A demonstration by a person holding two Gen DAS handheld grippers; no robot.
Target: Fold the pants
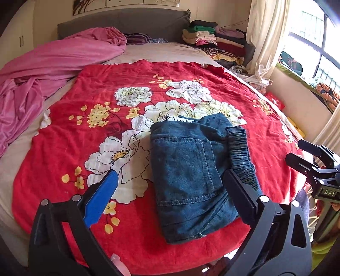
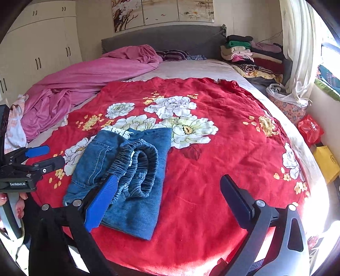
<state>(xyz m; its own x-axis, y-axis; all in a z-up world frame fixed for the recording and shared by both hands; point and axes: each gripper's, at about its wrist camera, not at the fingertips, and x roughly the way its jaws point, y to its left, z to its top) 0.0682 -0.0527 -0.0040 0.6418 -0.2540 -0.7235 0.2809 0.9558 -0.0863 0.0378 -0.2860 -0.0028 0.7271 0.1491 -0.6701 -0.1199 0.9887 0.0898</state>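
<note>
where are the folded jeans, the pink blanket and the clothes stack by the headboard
folded jeans [image 1: 187, 169]: left wrist view, back pocket panel
pink blanket [image 2: 89, 74]: right wrist view, middle of the bunched fabric
clothes stack [image 2: 240, 51]: right wrist view, cream layers under the green one

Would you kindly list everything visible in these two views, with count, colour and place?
denim pants: one, blue, folded on the blanket
floral blanket: one, red with white flowers, spread over the bed
pink quilt: one, bunched at far left
headboard: one, grey, far end
clothes stack: one pile, mixed colours, far right corner
curtain: one, cream, right
wardrobe: one, white, left
paintings: three panels, above headboard
left tool: open, above the pants
right tool: open, near edge
</note>
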